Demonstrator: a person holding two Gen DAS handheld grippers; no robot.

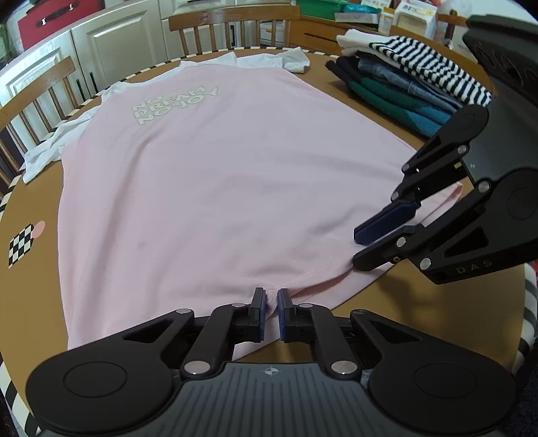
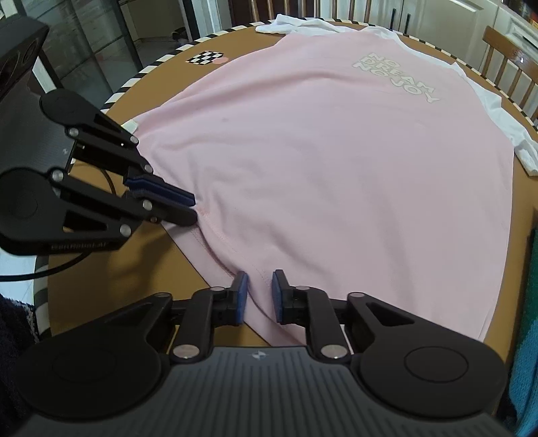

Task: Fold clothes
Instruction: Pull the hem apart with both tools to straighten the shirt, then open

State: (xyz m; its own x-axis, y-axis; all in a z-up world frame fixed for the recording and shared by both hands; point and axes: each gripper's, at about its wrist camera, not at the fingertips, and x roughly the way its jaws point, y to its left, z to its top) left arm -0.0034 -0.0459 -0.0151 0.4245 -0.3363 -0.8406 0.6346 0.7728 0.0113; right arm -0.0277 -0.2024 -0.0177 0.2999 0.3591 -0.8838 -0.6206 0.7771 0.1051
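A pink T-shirt (image 1: 201, 185) with white sleeves and a white "NO DREAM NO JOY" print lies flat on the round brown table (image 1: 37, 201), its bottom hem toward me. My left gripper (image 1: 271, 302) is shut on that hem, with a pinch of pink cloth between its blue pads. A short way to the right along the hem, my right gripper (image 1: 356, 247) also clamps the edge. In the right wrist view the shirt (image 2: 336, 168) rises in a small fold between the right gripper's (image 2: 259, 294) pads, and the left gripper (image 2: 194, 208) bites the hem at the left.
A stack of folded clothes (image 1: 403, 87) topped by a striped piece sits at the table's far right. Wooden chairs (image 1: 232, 27) ring the far edge. A checkered sticker (image 1: 22, 242) marks the table at the left. Boxes stand on a counter behind.
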